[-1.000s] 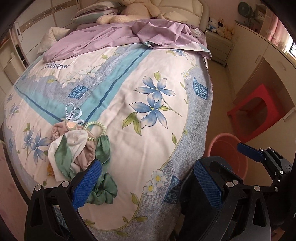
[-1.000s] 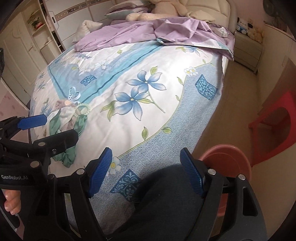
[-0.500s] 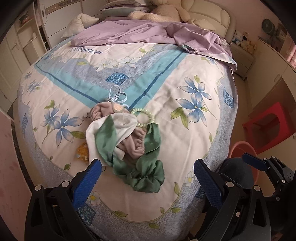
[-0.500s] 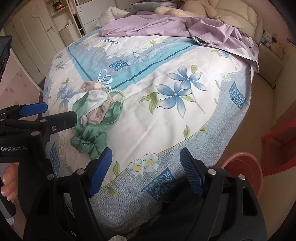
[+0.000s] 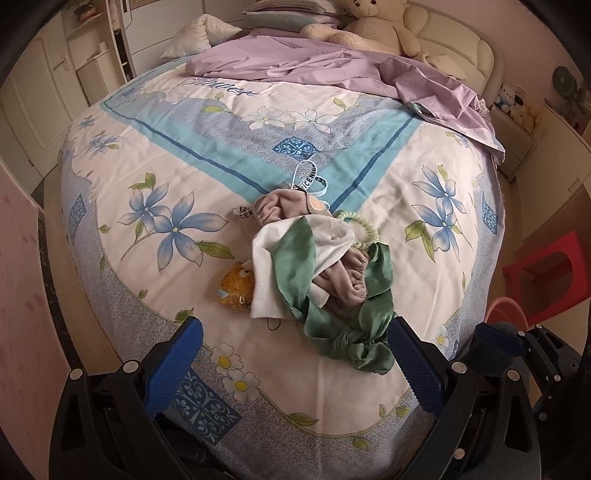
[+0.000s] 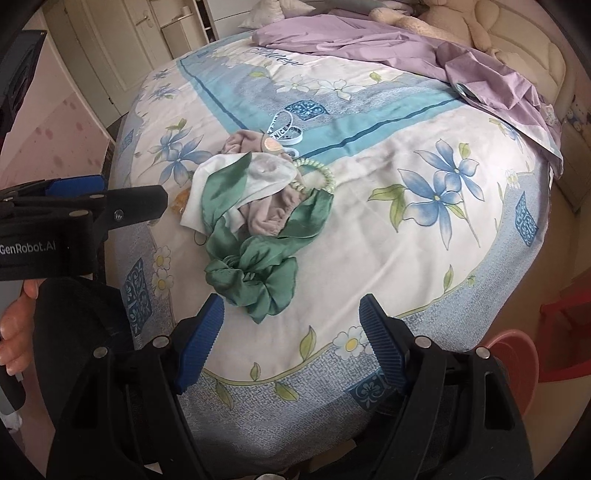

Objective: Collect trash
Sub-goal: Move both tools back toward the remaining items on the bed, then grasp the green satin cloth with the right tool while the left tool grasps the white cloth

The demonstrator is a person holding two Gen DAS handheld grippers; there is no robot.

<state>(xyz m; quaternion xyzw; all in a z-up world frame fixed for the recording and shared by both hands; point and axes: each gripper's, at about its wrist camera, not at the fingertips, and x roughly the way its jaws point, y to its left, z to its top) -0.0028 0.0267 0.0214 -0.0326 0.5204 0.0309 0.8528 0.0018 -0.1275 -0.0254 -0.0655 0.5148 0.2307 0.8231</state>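
Note:
A heap of small items lies on the floral bedspread point(image 5: 155, 155): a green satin scrunchie point(image 5: 354, 343) point(image 6: 255, 280), a pink cloth point(image 5: 343, 284) point(image 6: 269, 218), a white cloth point(image 5: 266, 273) point(image 6: 229, 177), a green bead bracelet point(image 5: 364, 229) point(image 6: 321, 173), a printed ribbon point(image 5: 310, 181) point(image 6: 284, 129) and a small orange plush point(image 5: 236, 284). My left gripper point(image 5: 291, 365) is open and empty, just in front of the heap. My right gripper point(image 6: 291, 339) is open and empty, just in front of the scrunchie.
A pink bucket point(image 5: 506, 314) point(image 6: 517, 354) stands on the floor right of the bed, beside a red stool point(image 5: 546, 273) point(image 6: 569, 325). A purple sheet point(image 5: 332, 62) and a teddy bear point(image 5: 373, 29) lie at the head of the bed.
Both grippers have swung left and forward over the bed, so the heap now lies centred in front of them. The bucket has slid to the right edge. Both jaws stay open.

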